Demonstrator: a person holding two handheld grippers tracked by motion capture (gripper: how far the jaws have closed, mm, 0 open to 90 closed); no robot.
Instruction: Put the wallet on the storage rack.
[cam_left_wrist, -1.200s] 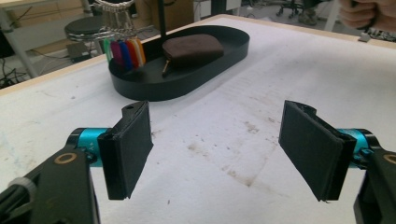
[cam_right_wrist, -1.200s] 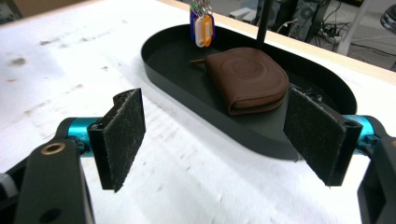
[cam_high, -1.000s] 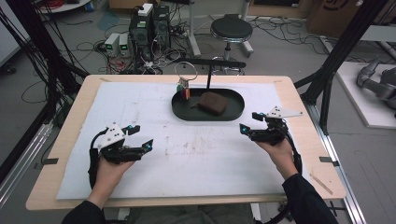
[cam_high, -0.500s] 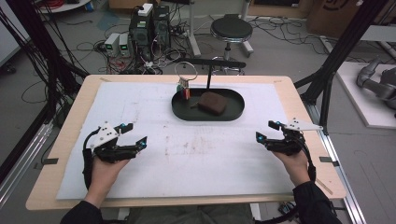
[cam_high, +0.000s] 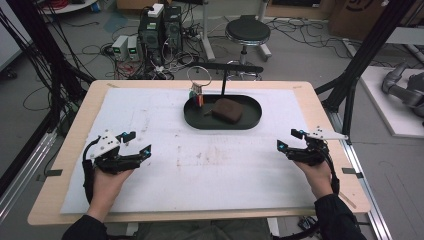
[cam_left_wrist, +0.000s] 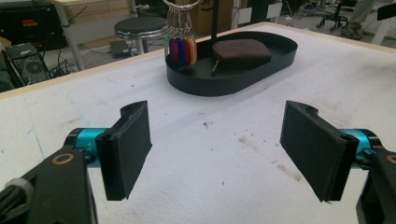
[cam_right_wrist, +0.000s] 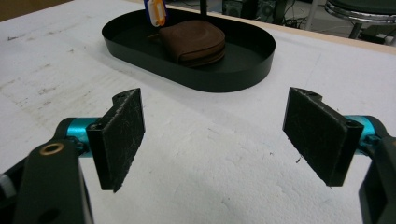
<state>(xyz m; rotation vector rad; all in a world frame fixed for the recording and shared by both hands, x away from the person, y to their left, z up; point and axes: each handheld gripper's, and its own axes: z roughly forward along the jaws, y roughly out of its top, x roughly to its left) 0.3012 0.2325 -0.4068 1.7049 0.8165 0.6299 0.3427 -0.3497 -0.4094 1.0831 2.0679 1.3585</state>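
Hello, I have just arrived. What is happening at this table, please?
A person holds the left gripper and the right gripper low over the white table cover, both open and holding nothing. Beyond them a black oval tray holds a brown pouch. Coloured key tags hang on a ring at the tray's end.

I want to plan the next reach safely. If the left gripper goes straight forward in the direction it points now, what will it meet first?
The left gripper, jaws open, points over bare white table cover toward the black oval tray. It would probably meet the tray's near wall first; the brown pouch and coloured key tags lie beyond. Height is unclear.
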